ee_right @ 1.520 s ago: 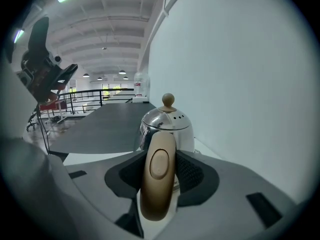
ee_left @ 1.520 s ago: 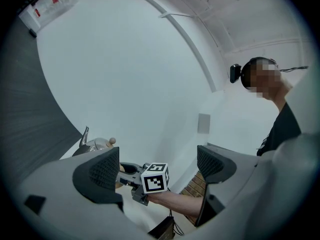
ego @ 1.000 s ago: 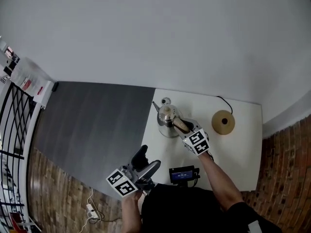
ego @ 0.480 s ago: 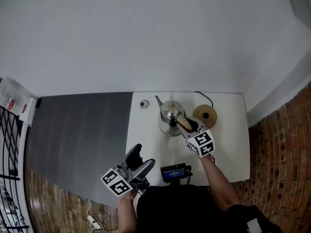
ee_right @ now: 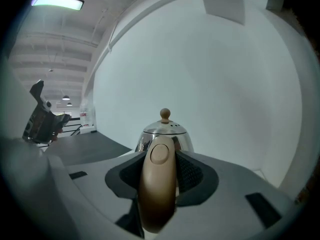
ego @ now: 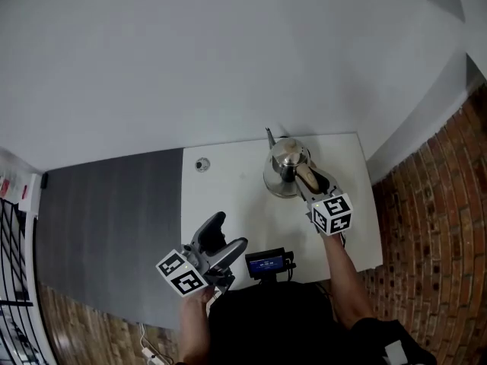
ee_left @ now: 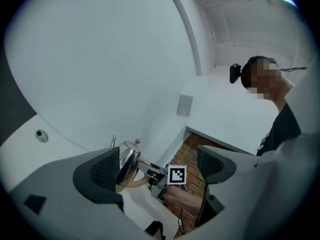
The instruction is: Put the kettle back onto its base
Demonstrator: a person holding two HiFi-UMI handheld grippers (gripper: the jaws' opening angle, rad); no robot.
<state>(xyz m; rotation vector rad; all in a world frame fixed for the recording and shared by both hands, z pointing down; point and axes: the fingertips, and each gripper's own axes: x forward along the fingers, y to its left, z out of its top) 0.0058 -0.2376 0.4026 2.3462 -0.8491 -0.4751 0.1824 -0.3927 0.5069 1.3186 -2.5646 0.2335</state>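
Observation:
A shiny steel kettle (ego: 286,163) with a tan handle (ego: 308,178) is near the far right of the white table (ego: 228,196). My right gripper (ego: 310,182) is shut on that handle; in the right gripper view the handle (ee_right: 157,184) fills the gap between the jaws, with the kettle body (ee_right: 165,131) beyond. The round tan base is not visible; the kettle covers the spot where it lay. Whether the kettle rests or hovers I cannot tell. My left gripper (ego: 222,236) is open and empty near the table's front, and looks toward the kettle (ee_left: 127,156).
A small round fitting (ego: 202,164) sits at the table's far left. A dark device with a lit screen (ego: 266,265) stands at the front edge. Dark grey floor (ego: 106,219) lies to the left, brick floor (ego: 426,204) to the right. The white wall is right behind the table.
The kettle has travelled right in my right gripper, over the tan base, which has dropped out of sight. My left gripper stayed open and shifted a little near the front edge.

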